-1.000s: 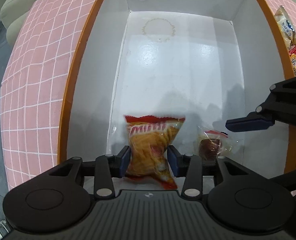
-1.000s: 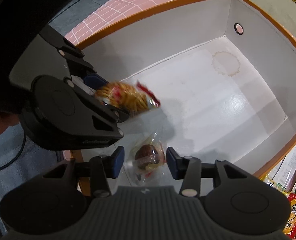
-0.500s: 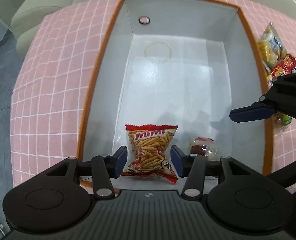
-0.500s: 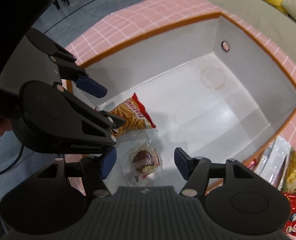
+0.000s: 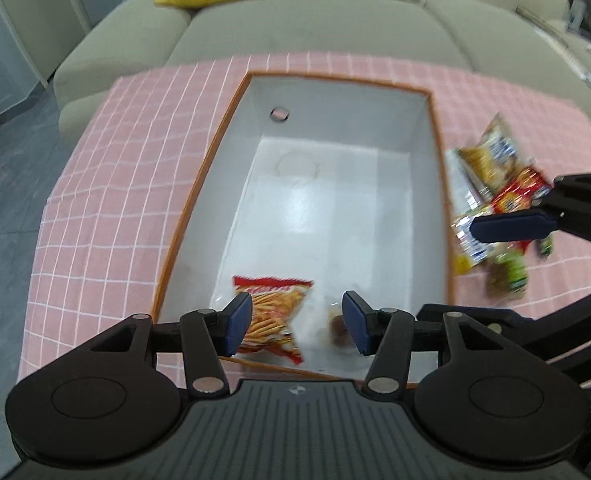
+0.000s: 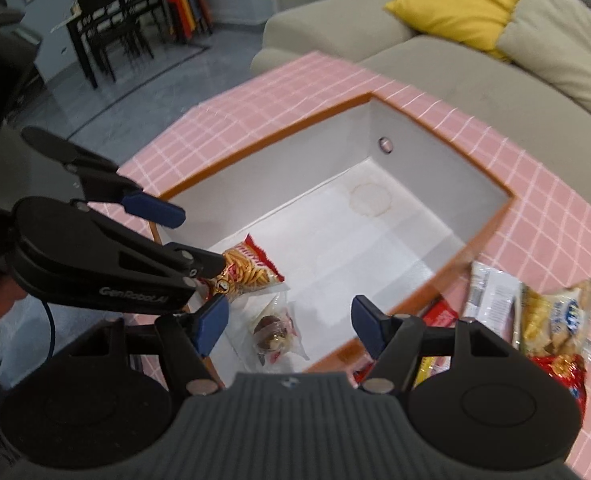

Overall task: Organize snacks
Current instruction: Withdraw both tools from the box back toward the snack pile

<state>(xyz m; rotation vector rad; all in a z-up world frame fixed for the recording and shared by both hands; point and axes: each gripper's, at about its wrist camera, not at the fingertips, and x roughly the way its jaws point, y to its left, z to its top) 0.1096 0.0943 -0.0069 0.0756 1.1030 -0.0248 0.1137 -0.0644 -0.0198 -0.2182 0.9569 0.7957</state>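
Note:
A white box with an orange rim (image 5: 199, 184) (image 6: 491, 232) sits on the pink checked cloth. On its floor at the near end lie a red and yellow bag of stick snacks (image 5: 273, 312) (image 6: 247, 270) and a clear-wrapped brown cake (image 5: 337, 326) (image 6: 273, 330). My left gripper (image 5: 297, 322) is open and empty, held above them. My right gripper (image 6: 289, 326) is open and empty above the box's near right part. A pile of loose snack packs (image 5: 491, 200) (image 6: 535, 312) lies on the cloth right of the box.
A beige sofa (image 5: 315, 16) with a yellow cushion (image 6: 455, 0) stands behind the table. A dark dining table and chairs (image 6: 107, 28) stand far off. Grey floor (image 5: 3, 208) lies to the left.
My left gripper let go of the stick snack bag, which now lies on the box floor. Both grippers opened wider and rose up and back from the box.

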